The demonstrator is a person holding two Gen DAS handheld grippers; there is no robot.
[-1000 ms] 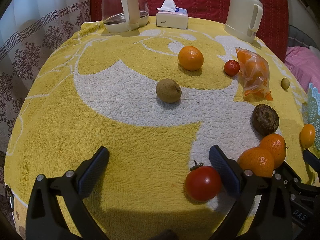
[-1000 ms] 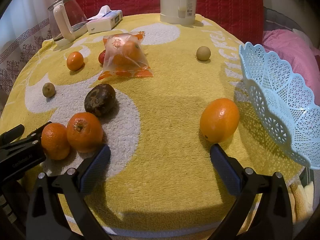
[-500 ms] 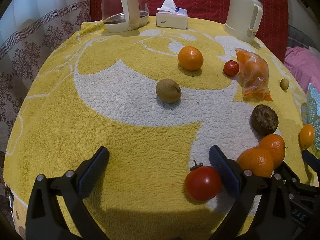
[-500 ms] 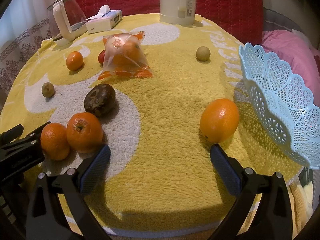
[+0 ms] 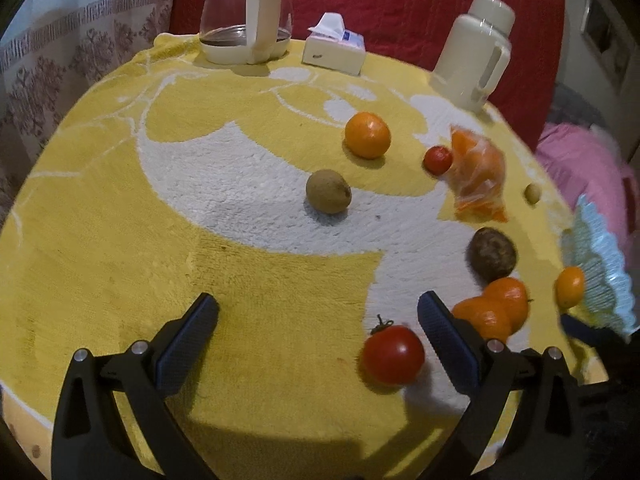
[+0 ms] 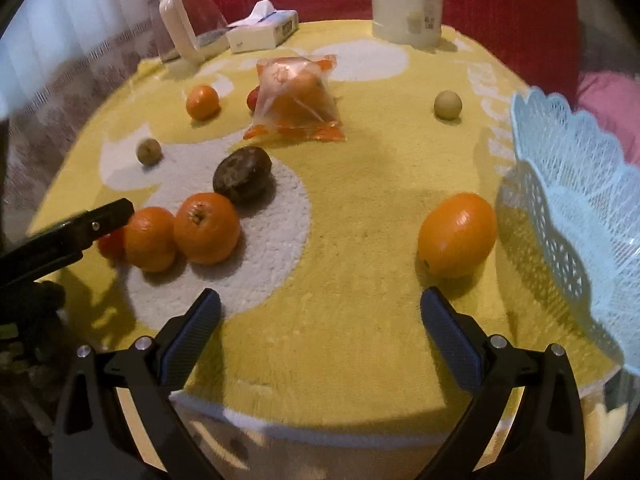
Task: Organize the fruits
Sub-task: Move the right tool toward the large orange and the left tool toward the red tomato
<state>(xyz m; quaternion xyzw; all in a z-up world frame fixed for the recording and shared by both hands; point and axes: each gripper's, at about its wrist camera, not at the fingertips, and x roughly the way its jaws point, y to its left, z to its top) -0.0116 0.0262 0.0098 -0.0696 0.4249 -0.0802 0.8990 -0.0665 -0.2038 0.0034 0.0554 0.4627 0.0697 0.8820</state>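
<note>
Both grippers hover with fingers spread wide, holding nothing. The left gripper (image 5: 318, 326) has a tomato (image 5: 393, 355) just inside its right finger near the tabletop's front edge. The right gripper (image 6: 320, 322) faces an orange (image 6: 457, 235) beside the basket (image 6: 576, 184) at the right edge.

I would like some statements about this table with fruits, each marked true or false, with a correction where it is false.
1. Both grippers are open and hold nothing. True: left gripper, right gripper.
2. The blue basket already contains fruit. False: none shows in the visible part.
3. The large tomato lies beside the left gripper's right finger. True.
4. The big orange lies beside the basket. True.
5. The tissue box stands in the basket. False: it stands on the towel.
</note>
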